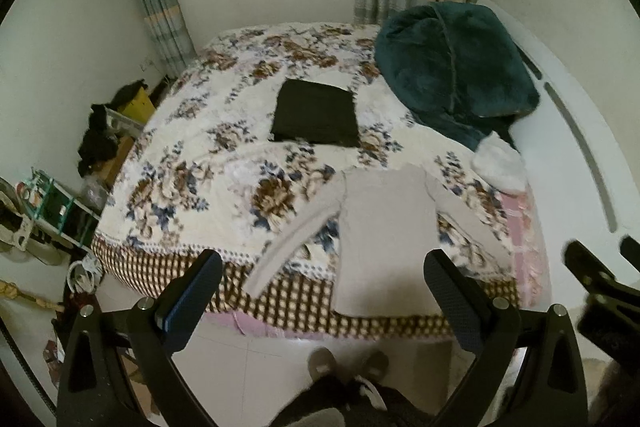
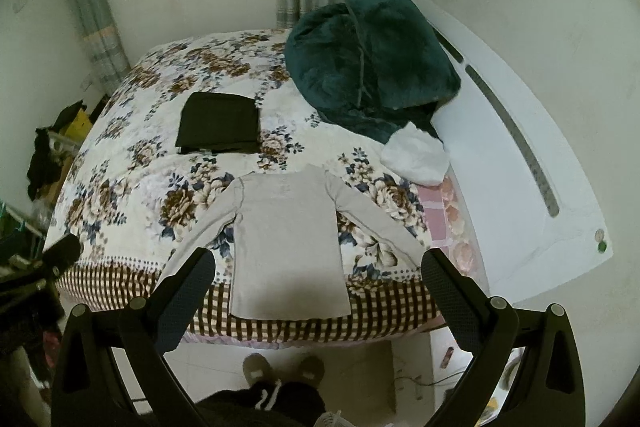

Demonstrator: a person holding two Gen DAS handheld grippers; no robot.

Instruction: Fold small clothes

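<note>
A light grey long-sleeved shirt [image 1: 384, 235] [image 2: 286, 243] lies flat on the near edge of the floral bed [image 1: 224, 163] [image 2: 132, 163], sleeves spread to both sides, hem toward me. A folded dark garment [image 1: 316, 113] [image 2: 219, 125] lies farther back on the bed. A crumpled white garment [image 1: 500, 163] [image 2: 416, 155] lies at the right. My left gripper [image 1: 324, 287] is open and empty, held above the bed's near edge. My right gripper [image 2: 318, 283] is open and empty, above the shirt's hem.
A dark teal plush blanket [image 1: 452, 75] [image 2: 372, 63] is heaped at the back right against the white headboard [image 2: 520, 155]. Cluttered racks and dark clothes [image 1: 96, 139] stand left of the bed. The person's feet [image 2: 280, 371] stand on the tiled floor.
</note>
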